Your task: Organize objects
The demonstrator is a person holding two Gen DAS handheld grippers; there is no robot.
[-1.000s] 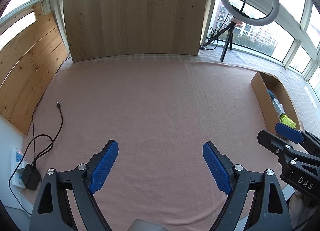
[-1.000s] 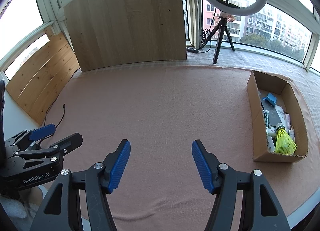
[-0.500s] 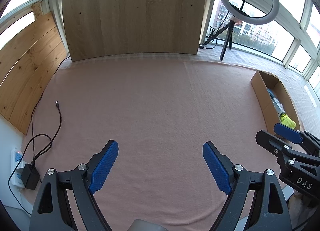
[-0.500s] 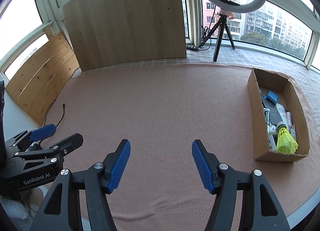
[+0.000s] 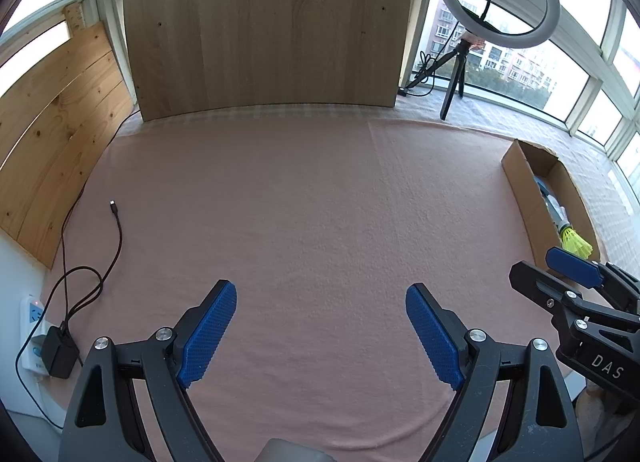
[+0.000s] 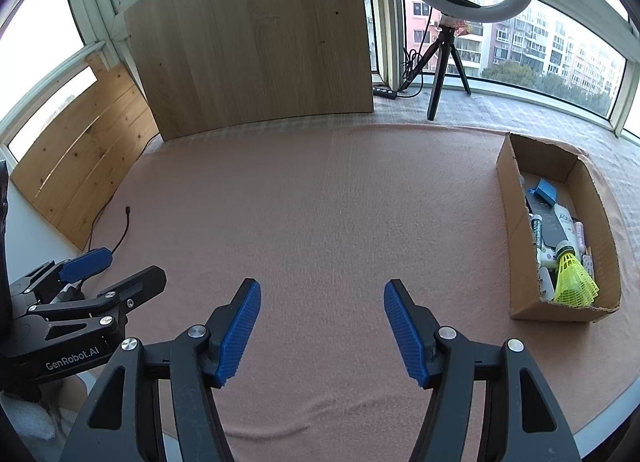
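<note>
A cardboard box [image 6: 516, 222] stands at the right of the pink cloth. It holds a yellow shuttlecock [image 6: 574, 276], a blue item [image 6: 545, 191], tubes and other small things. The box also shows in the left wrist view [image 5: 522, 190], with the shuttlecock [image 5: 576, 241] at its near end. My left gripper [image 5: 320, 326] is open and empty above the near cloth. My right gripper [image 6: 322, 322] is open and empty, left of the box. Each gripper shows at the edge of the other's view.
A wooden board [image 5: 264, 26] stands at the back and wooden planks [image 5: 52, 134] at the left. A ring light on a tripod [image 6: 444, 34] stands at the back right. A black cable [image 5: 116, 230] runs to a charger in a power strip [image 5: 36, 338] at the left edge.
Both grippers have drifted slightly; the box sits a little lower and nearer in the views. Both stay open and empty.
</note>
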